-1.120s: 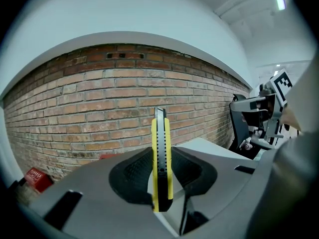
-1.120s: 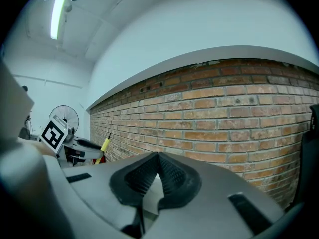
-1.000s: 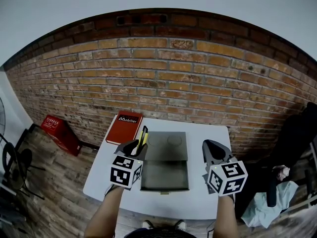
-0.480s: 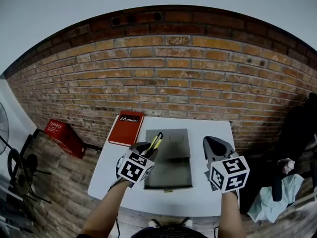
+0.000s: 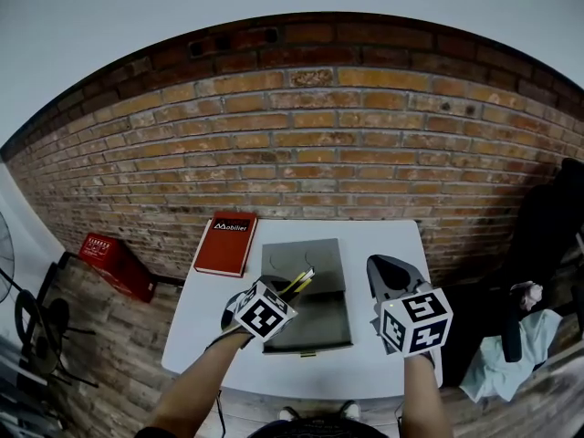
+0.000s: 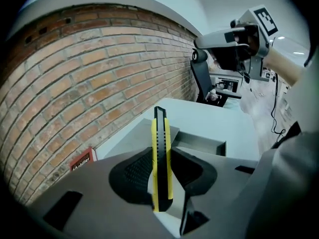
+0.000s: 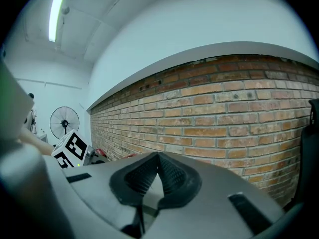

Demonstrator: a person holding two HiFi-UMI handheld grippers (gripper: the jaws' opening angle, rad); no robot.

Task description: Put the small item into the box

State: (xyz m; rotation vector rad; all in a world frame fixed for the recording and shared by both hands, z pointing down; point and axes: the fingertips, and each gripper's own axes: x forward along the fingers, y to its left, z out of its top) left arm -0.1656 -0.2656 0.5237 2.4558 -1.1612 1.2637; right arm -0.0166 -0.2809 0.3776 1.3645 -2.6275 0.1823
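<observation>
Step in hand: carrying the small item over to the box, not yet put in.
Small item: a yellow and black cutter knife (image 6: 160, 153), standing up between the fingers, tip poking out past them.
Left gripper (image 5: 285, 288): fingers (image 6: 133, 176) clenched on the cutter knife, one on each flat side, tipped down toward the box.
Right gripper (image 7: 158, 164): fingers pressed together with nothing between them, held up near the right edge of the bench, away from the job.
Box (image 5: 307, 321): grey, open, in the middle of the bench, lid laid back toward the far edge; looks empty inside, as far as can be seen.
Bench (image 5: 391, 245): white, with a red book (image 5: 225, 243) at the far left corner, well apart from the work.
Where the knife is now: above the left part of the box, near where lid and tray meet; seems not to touch either.
How far along: about halfway by the look of it; knife in the grip, not yet dropped off.
Next move, a guess: bring the knife lower over the open tray, lay it flatter so it fits, then let the fingers go.
Careful with: the long knife bumping the box wall; letting go from too high and bouncing it out.
</observation>
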